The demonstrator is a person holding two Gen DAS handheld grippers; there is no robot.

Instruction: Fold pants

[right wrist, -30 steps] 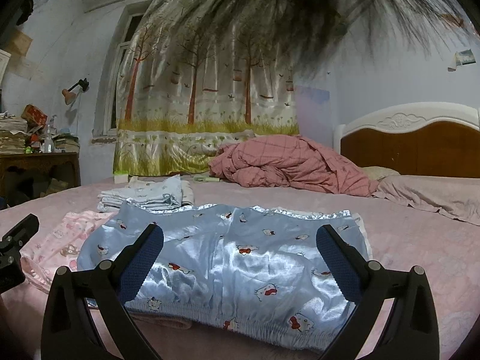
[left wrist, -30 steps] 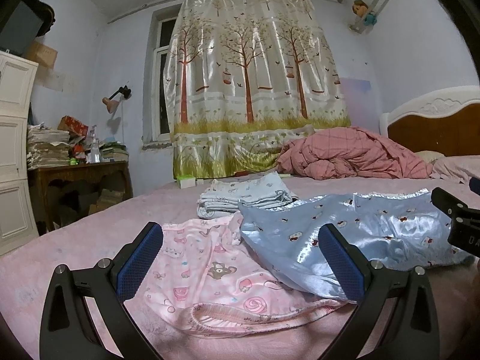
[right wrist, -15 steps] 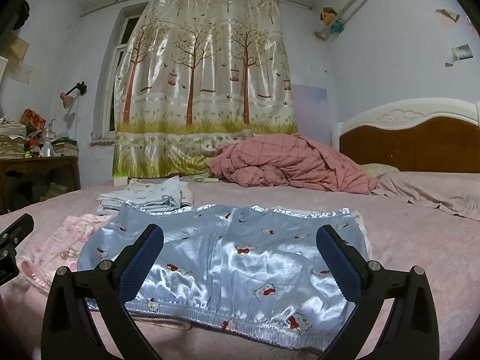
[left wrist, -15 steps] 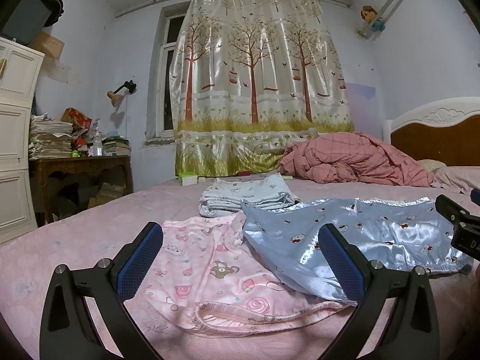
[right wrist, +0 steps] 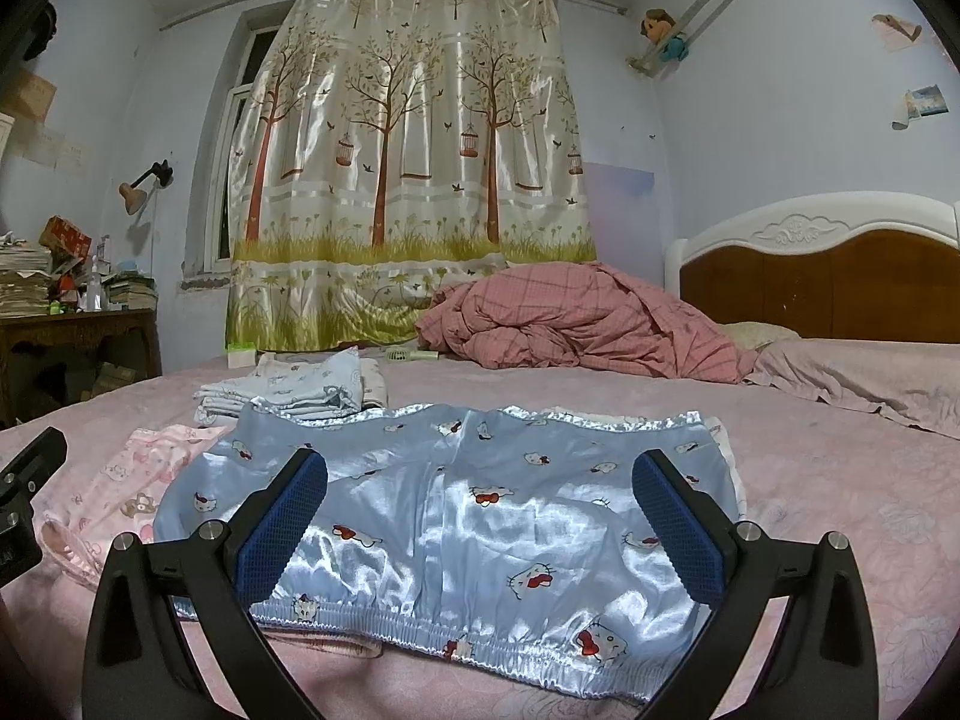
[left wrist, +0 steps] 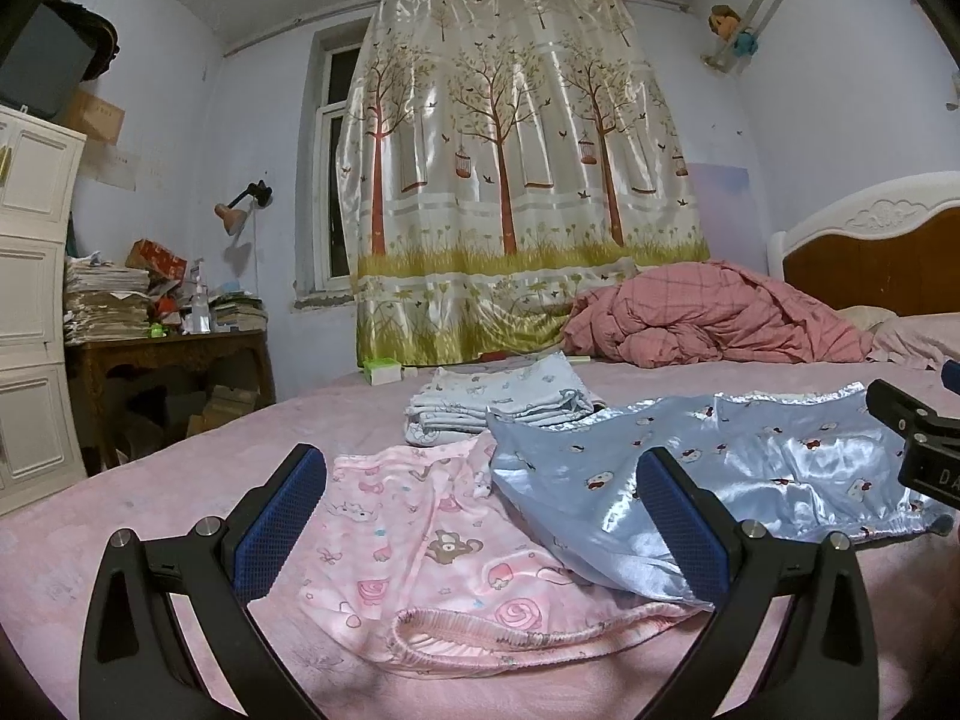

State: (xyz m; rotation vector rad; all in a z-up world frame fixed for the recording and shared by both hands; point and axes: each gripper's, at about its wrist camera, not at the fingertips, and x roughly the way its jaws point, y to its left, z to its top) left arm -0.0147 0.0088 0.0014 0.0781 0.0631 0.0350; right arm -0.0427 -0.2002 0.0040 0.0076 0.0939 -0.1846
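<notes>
Shiny blue cartoon-print pants [right wrist: 480, 516] lie flat on the pink bed, elastic waistband toward me; they also show in the left wrist view [left wrist: 720, 468]. They overlap pink cartoon-print pants [left wrist: 432, 546], whose waistband also faces me, seen at the left in the right wrist view [right wrist: 138, 480]. My left gripper [left wrist: 480, 516] is open and empty, low over the pink pants. My right gripper [right wrist: 480, 522] is open and empty, low over the blue pants' waistband.
A folded pale blue garment stack [left wrist: 498, 402] lies behind the pants. A crumpled pink quilt [right wrist: 576, 324] and the headboard [right wrist: 822, 282] are at the back right. A cluttered desk [left wrist: 162, 354] and white cabinet [left wrist: 30, 312] stand left of the bed.
Both grippers have lowered and tilted up slightly, so the pants sit lower in view. Dark hair that hung over the right wrist view has gone. The clothes have not moved.
</notes>
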